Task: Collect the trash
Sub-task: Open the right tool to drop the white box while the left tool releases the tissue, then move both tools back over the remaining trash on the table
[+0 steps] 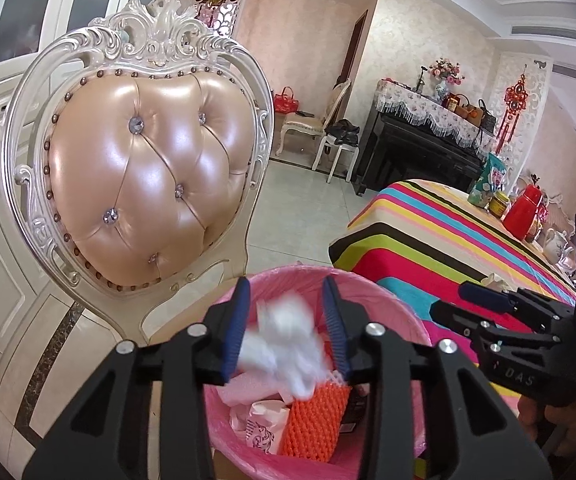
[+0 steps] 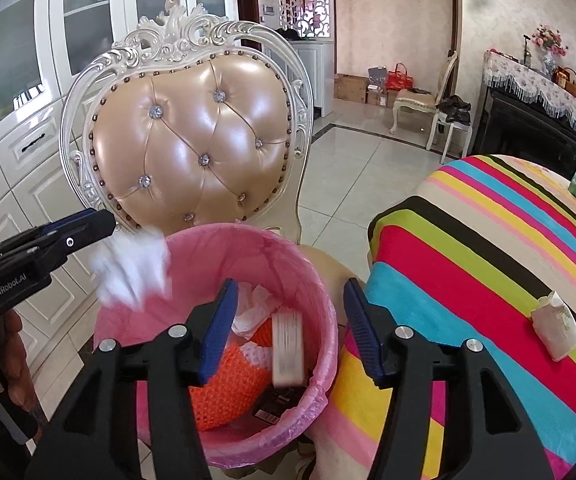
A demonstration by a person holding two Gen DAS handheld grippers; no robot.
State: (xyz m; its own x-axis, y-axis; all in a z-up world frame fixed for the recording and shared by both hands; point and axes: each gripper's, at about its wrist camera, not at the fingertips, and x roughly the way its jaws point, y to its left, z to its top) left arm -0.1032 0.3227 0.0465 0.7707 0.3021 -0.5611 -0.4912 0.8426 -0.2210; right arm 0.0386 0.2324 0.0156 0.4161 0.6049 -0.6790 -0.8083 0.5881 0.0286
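Observation:
A pink-lined trash bin [image 1: 372, 292] [image 2: 288, 256] stands between a chair and the striped table. It holds orange foam netting [image 1: 314, 420] [image 2: 227, 384], paper scraps and a dark packet. A blurred white tissue wad [image 1: 283, 340] [image 2: 131, 272] is in the air between my left gripper's [image 1: 288, 320] spread jaws, above the bin's left rim. My right gripper [image 2: 288, 320] is open over the bin, with a blurred pale flat piece [image 2: 288, 348] falling below it. The left gripper shows in the right wrist view [image 2: 83, 224], and the right gripper in the left wrist view [image 1: 468, 300].
An ornate white chair [image 1: 143, 184] [image 2: 191, 140] stands right behind the bin. The striped tablecloth table [image 1: 428, 232] [image 2: 488, 248] is on the right, with white wrappers [image 2: 556, 326], a red thermos [image 1: 526, 210] and jars. White cabinets [image 2: 19, 100] line the left.

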